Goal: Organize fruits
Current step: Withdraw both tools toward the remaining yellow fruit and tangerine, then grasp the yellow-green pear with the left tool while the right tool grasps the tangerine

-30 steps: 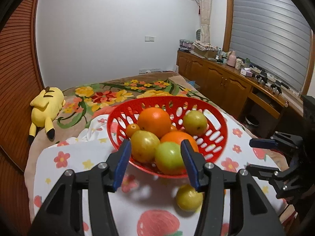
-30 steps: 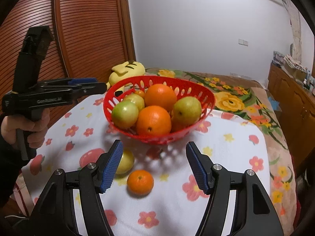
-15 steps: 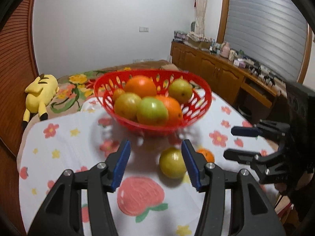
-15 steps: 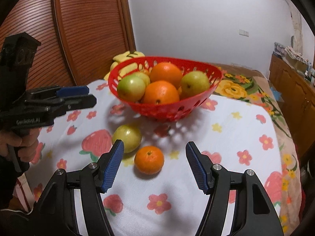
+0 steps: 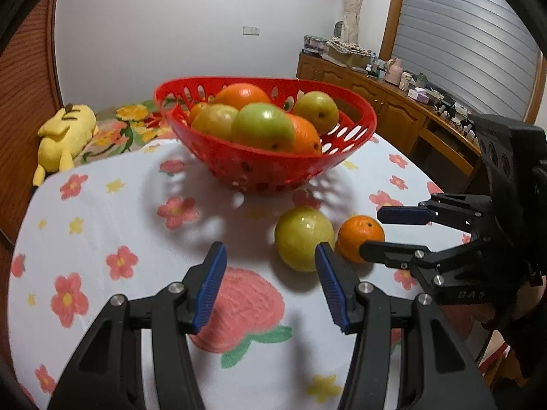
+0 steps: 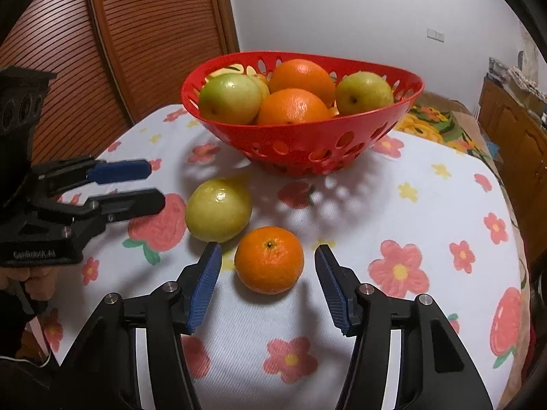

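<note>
Covering your worktop, the flowered cloth (image 6: 427,212) carries a red basket (image 6: 307,147) heaped with fruit. Just before it, touching each other, lie a green fruit (image 6: 218,210) and a small orange (image 6: 269,259). Your right gripper (image 6: 268,282) holds released jaws around the orange; your left gripper (image 5: 270,282), jaws released too, sits near the green fruit.

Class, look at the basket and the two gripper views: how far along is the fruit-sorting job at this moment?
Done: the red basket already holds several oranges and green fruits. In hand: nothing is gripped; the right gripper, open, brackets the loose orange, and the left gripper, open, is close to the loose green fruit. Left: both of these lie on the tablecloth, outside the basket.
</note>
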A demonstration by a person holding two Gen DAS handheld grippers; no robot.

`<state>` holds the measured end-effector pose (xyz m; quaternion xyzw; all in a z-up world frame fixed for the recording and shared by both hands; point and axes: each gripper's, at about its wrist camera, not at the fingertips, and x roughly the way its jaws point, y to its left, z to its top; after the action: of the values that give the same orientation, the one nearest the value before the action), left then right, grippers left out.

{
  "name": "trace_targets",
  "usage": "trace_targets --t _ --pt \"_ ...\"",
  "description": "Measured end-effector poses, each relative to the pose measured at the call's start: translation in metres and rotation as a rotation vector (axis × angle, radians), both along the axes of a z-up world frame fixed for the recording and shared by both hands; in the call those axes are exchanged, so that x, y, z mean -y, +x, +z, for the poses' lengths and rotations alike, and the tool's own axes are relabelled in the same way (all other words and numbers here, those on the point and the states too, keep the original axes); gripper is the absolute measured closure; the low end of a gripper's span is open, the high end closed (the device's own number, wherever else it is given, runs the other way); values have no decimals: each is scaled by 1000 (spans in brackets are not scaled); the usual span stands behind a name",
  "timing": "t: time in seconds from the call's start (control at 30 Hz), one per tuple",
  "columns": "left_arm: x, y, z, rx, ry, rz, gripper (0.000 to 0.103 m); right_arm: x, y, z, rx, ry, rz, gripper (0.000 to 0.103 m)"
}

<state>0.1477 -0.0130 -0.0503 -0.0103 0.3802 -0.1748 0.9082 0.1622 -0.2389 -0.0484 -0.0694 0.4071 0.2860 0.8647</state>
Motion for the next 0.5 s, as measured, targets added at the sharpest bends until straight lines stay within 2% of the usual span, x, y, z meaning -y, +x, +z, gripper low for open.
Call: trace_targets --t 0.4,0.5 --pt "10 -1 -13 -27 5 -16 49 -8 13 -18 -52 -34 -13 48" --pt "11 0 -13 -30 5 -18 49 -9 14 -19 -60 -21 1 56"
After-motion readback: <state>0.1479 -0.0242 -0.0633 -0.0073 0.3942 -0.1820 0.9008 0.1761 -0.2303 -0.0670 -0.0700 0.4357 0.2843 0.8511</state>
